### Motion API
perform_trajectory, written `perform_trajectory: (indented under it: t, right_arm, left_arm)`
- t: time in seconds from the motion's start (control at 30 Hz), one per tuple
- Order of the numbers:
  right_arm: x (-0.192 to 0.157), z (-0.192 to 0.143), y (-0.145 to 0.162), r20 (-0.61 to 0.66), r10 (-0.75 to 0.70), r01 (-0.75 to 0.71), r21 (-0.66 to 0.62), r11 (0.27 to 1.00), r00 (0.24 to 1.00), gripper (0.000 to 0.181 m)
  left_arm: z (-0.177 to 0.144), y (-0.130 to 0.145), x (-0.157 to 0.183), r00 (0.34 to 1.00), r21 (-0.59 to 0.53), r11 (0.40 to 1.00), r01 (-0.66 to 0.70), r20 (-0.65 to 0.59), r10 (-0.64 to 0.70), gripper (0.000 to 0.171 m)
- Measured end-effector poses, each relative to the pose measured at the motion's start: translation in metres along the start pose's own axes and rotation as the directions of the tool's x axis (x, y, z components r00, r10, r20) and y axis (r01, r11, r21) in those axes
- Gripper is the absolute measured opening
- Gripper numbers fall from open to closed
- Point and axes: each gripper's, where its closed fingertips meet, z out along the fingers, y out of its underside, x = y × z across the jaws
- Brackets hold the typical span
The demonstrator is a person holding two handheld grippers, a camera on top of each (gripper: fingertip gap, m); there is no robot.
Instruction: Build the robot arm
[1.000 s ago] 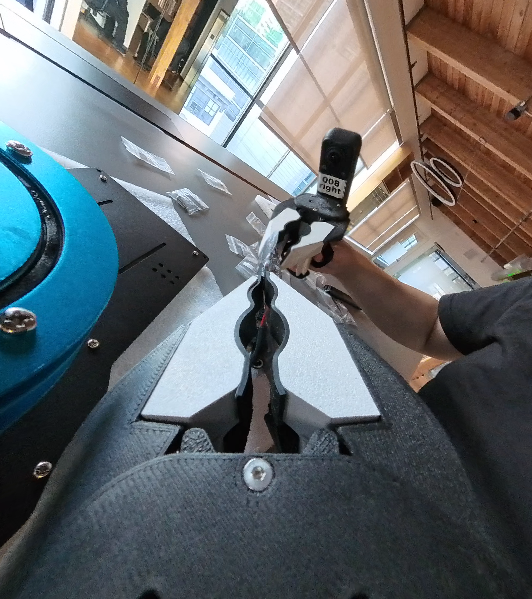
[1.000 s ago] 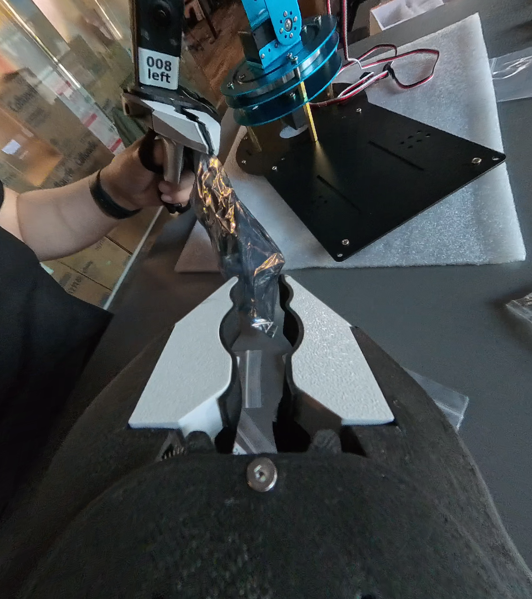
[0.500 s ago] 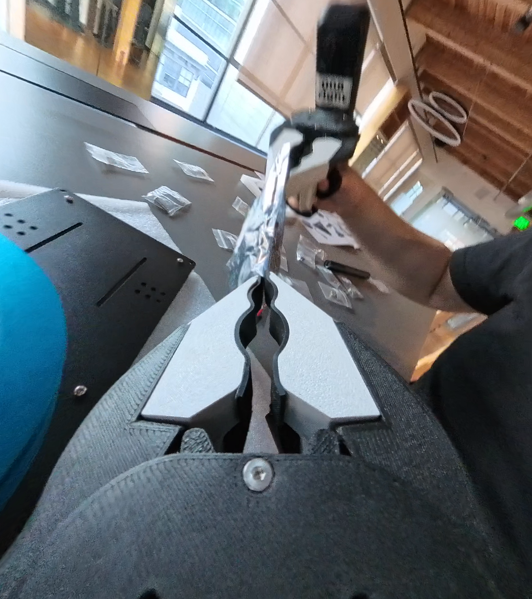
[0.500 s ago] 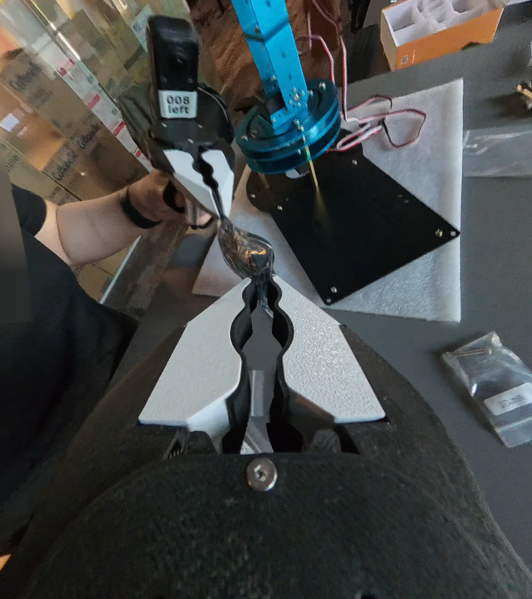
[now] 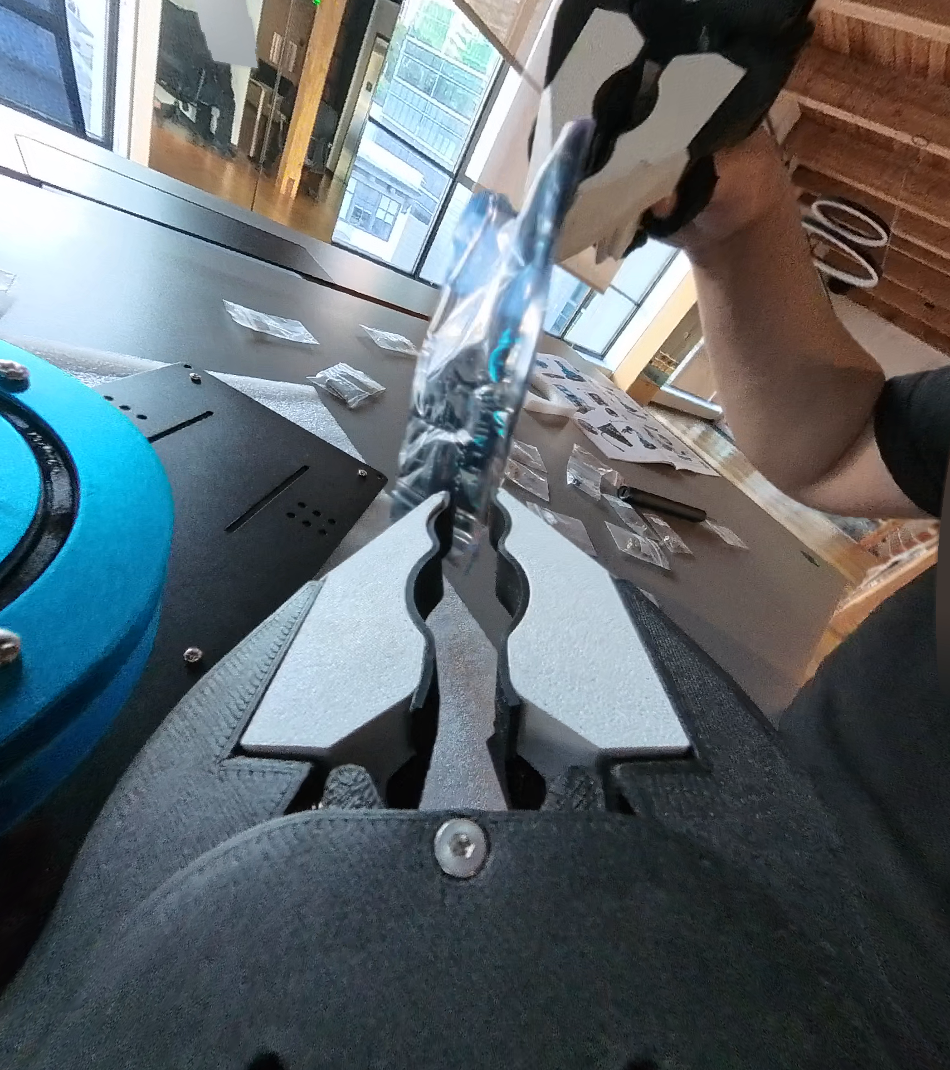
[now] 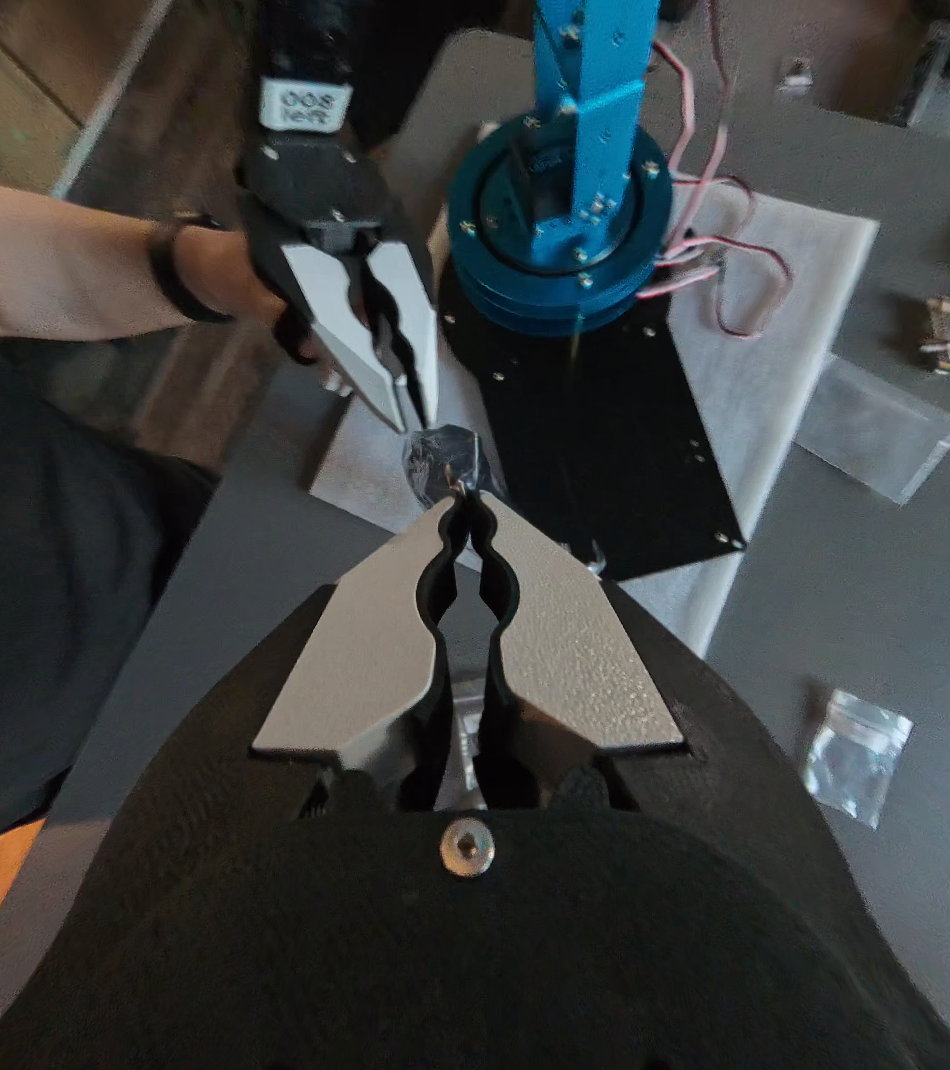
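A clear plastic bag with dark parts inside is stretched between both grippers. My left gripper is shut on the bag's lower end, its jaws slightly apart around the bulk. My right gripper pinches the bag's other end at its very tips. In the left wrist view the right gripper is high above and close. In the right wrist view the left gripper is just beyond the bag, held by a hand. The bag hangs in the air beside a blue turntable.
The blue turntable with an upright blue arm stands on a black base plate on white foam, with red and white wires. Several small bags, a printed sheet and a black rod lie on the grey table. About 9 cm separates my left fingertips from my right.
The right gripper has risen and now looks down on the table, coming closer above the left gripper. The bag stays held at both ends. The left gripper has tilted back toward the turntable.
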Motion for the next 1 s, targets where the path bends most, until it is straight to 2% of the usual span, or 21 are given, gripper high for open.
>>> perform_trajectory:
  t: [0.07, 0.13, 0.2, 0.27, 0.33, 0.4, 0.47, 0.57, 0.63, 0.7, 0.8, 0.87, 1.0]
  right_arm:
    - [0.001, 0.006, 0.013, 0.001, -0.017, 0.017, -0.146, 0.989, 1.000, 0.000]
    - [-0.002, 0.005, -0.004, 0.009, -0.011, 0.012, -0.086, 0.996, 1.000, 0.000]
    - [-0.002, 0.008, 0.003, 0.010, -0.028, 0.029, -0.166, 0.986, 1.000, 0.000]
    - [-0.002, 0.006, -0.009, 0.002, -0.021, 0.021, -0.117, 0.993, 1.000, 0.000]
    - [-0.001, 0.010, 0.004, -0.002, -0.033, 0.032, -0.225, 0.974, 0.999, 0.000]
    - [-0.002, 0.004, -0.016, -0.018, -0.038, 0.036, -0.127, 0.991, 0.999, 0.000]
    - [0.001, 0.009, 0.003, -0.015, -0.029, 0.024, -0.234, 0.972, 0.999, 0.000]
    - [-0.001, 0.007, -0.010, -0.012, -0.017, 0.015, -0.159, 0.987, 1.000, 0.000]
    - [-0.001, 0.010, 0.003, -0.003, -0.011, 0.010, -0.246, 0.969, 1.000, 0.000]
    - [-0.001, 0.004, -0.011, -0.005, 0.009, -0.009, -0.161, 0.987, 1.000, 0.000]
    - [0.001, 0.010, 0.002, 0.016, 0.067, -0.062, -0.222, 0.973, 0.998, 0.000]
    - [0.002, 0.015, 0.002, 0.039, 0.118, -0.107, -0.214, 0.971, 0.992, 0.000]
    - [0.005, 0.023, 0.007, 0.060, 0.173, -0.155, -0.233, 0.960, 0.983, 0.000]
  left_arm:
    - [-0.002, -0.002, -0.004, 1.000, 0.011, 1.000, 0.001, 0.023, -0.001, 0.006]
    - [-0.002, -0.004, -0.002, 1.000, 0.027, 1.000, -0.006, 0.008, 0.005, 0.009]
    - [-0.003, -0.004, -0.003, 1.000, 0.030, 1.000, 0.007, 0.009, -0.008, 0.009]
    - [-0.003, -0.006, -0.001, 1.000, 0.049, 0.999, 0.020, -0.007, -0.019, 0.012]
    - [-0.003, -0.005, -0.002, 0.999, 0.050, 0.997, 0.050, -0.017, -0.049, 0.011]
    - [-0.002, -0.004, -0.001, 0.998, 0.048, 0.997, 0.063, -0.027, -0.062, 0.010]
    - [-0.002, -0.006, -0.003, 0.997, 0.061, 0.995, 0.073, -0.010, -0.072, 0.011]
    - [0.000, -0.004, -0.003, 0.998, 0.045, 0.997, 0.064, -0.006, -0.063, 0.003]
    - [0.001, -0.004, -0.003, 0.998, 0.039, 0.998, 0.058, -0.006, -0.058, 0.002]
    - [0.003, -0.003, -0.001, 0.998, 0.034, 0.998, 0.057, -0.020, -0.057, 0.003]
    - [0.004, -0.004, 0.000, 0.995, 0.040, 0.995, 0.089, -0.039, -0.087, 0.005]
    - [0.007, -0.004, 0.004, 0.989, 0.041, 0.991, 0.128, -0.081, -0.124, 0.007]
    - [0.011, -0.004, 0.001, 0.988, 0.044, 0.989, 0.140, -0.072, -0.137, 0.013]
